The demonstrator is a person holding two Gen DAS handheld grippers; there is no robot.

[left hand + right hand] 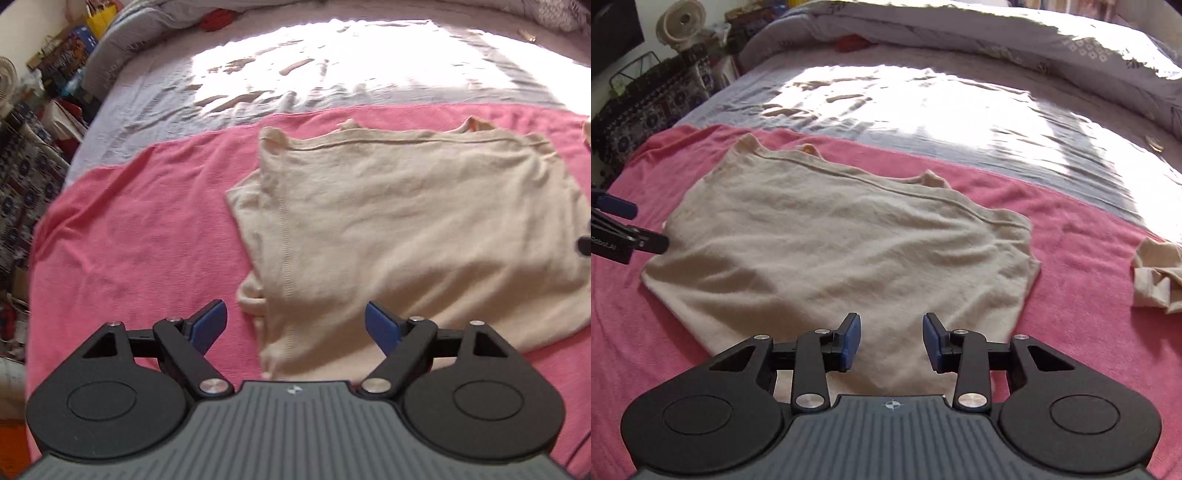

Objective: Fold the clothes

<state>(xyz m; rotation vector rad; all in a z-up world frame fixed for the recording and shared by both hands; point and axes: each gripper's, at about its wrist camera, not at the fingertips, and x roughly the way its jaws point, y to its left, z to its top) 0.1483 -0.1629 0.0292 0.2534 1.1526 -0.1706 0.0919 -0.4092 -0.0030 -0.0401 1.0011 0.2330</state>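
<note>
Over the near hem of the beige garment, both the left gripper and right gripper are hovering spread, empty; soft, limp knit, likely wanting pinching at its edge corners.

Across the near part of my bed lay a pink blanket, and past its far edge the grey sheet ran on, with a broad patch of sunlight glaring off its middle. Along the bed's far edge a grey patterned duvet was bunched up, with something small and red lying just in front of it near the far left corner. Off the bed's left edge I saw a white fan, a dark patterned cloth and a yellow bag among blurred clutter.
</note>
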